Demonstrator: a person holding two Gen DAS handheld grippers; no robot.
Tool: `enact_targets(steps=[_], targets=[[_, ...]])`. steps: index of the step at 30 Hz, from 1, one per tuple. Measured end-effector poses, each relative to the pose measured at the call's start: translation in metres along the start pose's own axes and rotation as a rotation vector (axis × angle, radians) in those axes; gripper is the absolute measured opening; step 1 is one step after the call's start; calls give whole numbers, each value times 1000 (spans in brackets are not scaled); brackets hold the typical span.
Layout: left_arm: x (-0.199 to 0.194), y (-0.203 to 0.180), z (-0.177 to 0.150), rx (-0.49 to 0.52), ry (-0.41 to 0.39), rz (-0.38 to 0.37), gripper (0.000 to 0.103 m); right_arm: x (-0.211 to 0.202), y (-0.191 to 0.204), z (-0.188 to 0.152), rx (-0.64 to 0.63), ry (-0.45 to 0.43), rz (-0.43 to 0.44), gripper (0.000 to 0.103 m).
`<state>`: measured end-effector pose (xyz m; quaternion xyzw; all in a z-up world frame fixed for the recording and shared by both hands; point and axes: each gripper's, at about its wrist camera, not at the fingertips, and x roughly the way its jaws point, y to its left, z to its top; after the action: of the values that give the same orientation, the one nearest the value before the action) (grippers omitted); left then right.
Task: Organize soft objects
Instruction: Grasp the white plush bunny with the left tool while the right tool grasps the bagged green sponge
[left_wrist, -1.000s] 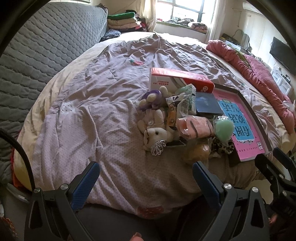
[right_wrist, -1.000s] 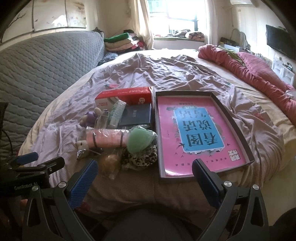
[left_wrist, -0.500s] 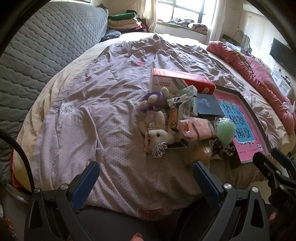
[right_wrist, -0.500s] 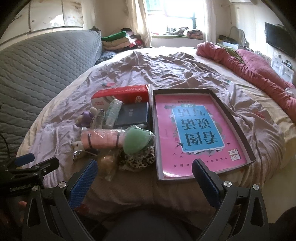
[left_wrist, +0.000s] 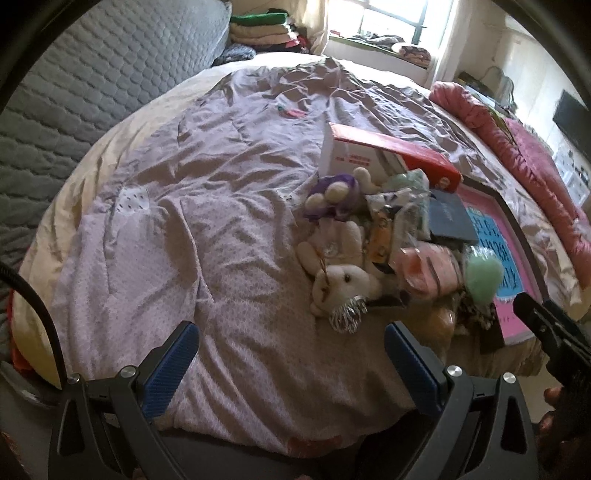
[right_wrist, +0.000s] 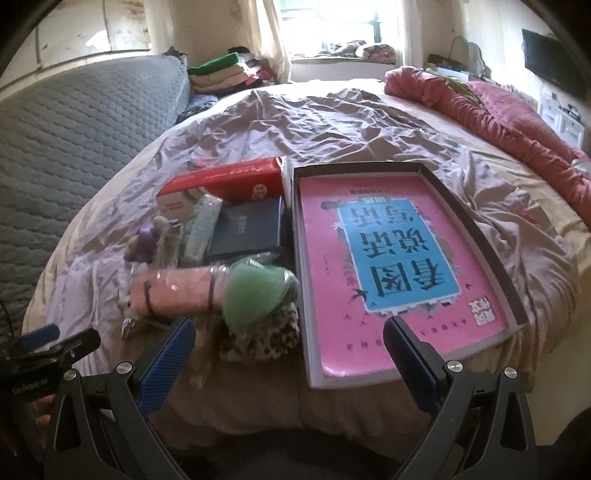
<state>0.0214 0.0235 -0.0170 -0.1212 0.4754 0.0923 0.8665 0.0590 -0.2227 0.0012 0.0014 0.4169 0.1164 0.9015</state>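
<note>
Since the earlier frames both views have closed in on the pile: in the left wrist view the toys sit larger and further right, and in the right wrist view the tray fills more of the lower right.

The left gripper (left_wrist: 291, 354) is spread wide with nothing between its blue pads, hanging over bare purple bedsheet (left_wrist: 192, 206). The right gripper (right_wrist: 288, 354) is equally wide and empty, low at the near bed edge, its left finger just in front of the leopard-print cloth (right_wrist: 266, 339).

Open room: the left half of the left wrist view is unbroken sheet up to the grey quilted headboard (left_wrist: 85, 85). The bed edge runs along the bottom of both frames, and the pile lies close to it.

Count, soft things: one white plush rabbit (left_wrist: 347, 284), one purple plush toy (left_wrist: 334, 194), one pink rolled bundle (right_wrist: 177, 291) in clear wrap, one green puff (right_wrist: 255, 291), one leopard-print cloth. The bundle and puff touch; the puff rests on the cloth.

Count, hard things: one red-and-white box (right_wrist: 225, 181), one dark flat case (right_wrist: 247, 229), one shallow tray (right_wrist: 480, 236) holding a pink book (right_wrist: 388, 266).

Obstructions: the tray wall stands just right of the puff. The box and case back the pile on its far side. A red quilt (right_wrist: 509, 122) lies at the upper right, well apart.
</note>
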Motion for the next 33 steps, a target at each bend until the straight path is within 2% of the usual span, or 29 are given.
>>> enact_targets(steps=[5,8,13,17,19,24,25,27,28,31,32,33], targets=[[16,7,12,-45,22,-59,101,17,2,10,27,5,22,102],[25,7,20,-50,26,-68,101,22,8,12,10,-7,10,102],[48,4,32,-70,57,-142,100,25,9,14,12,-9,14,101],[63,3,39,-80,80,-190,77,26,5,16,26,-13,17,100],[71,3,41,-93,104,-218,75,29,3,17,33,-5,20,99],[82,2,39,-102,131,-261,72,39,3,18,39,16,56,85],[83,2,39,-108,134,-276,71,41,4,17,39,25,67,77],[84,4,37,-124,137,-298,70,47,6,17,43,48,84,68],[86,5,37,-128,138,-306,69,49,7,17,41,52,86,67],[89,6,36,-142,142,-342,59,53,11,16,24,49,78,60],[90,7,36,-147,144,-360,52,54,11,16,21,47,77,57],[91,8,36,-149,150,-369,49,55,11,15,20,45,81,51]])
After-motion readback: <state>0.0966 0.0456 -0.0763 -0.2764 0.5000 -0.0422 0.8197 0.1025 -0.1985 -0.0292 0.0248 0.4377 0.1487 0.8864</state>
